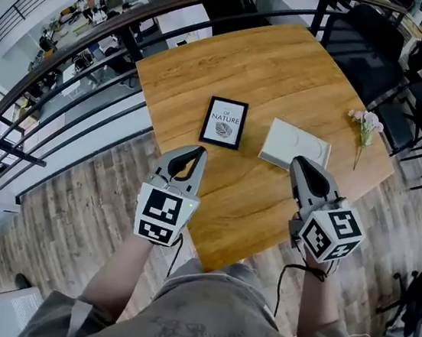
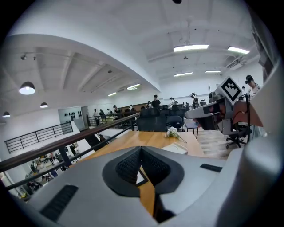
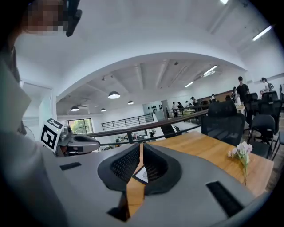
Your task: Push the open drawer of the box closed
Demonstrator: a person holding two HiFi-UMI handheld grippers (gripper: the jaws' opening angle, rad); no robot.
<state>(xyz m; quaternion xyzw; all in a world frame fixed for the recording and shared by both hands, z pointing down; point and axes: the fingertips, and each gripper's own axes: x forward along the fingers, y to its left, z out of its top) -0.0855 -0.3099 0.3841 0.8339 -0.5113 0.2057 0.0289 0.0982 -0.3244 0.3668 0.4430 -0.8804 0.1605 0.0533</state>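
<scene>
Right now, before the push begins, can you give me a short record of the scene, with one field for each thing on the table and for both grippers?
table: wooden, bare in most places
box: white, flat, right of centre; open or closed, cannot tell
picture: black frame, lies left of the box, apart from it
flowers: small bunch near the table's right edge
left gripper: shut, empty, just in front of the picture
right gripper: shut, empty, tip at the box's near edge; contact not clear
</scene>
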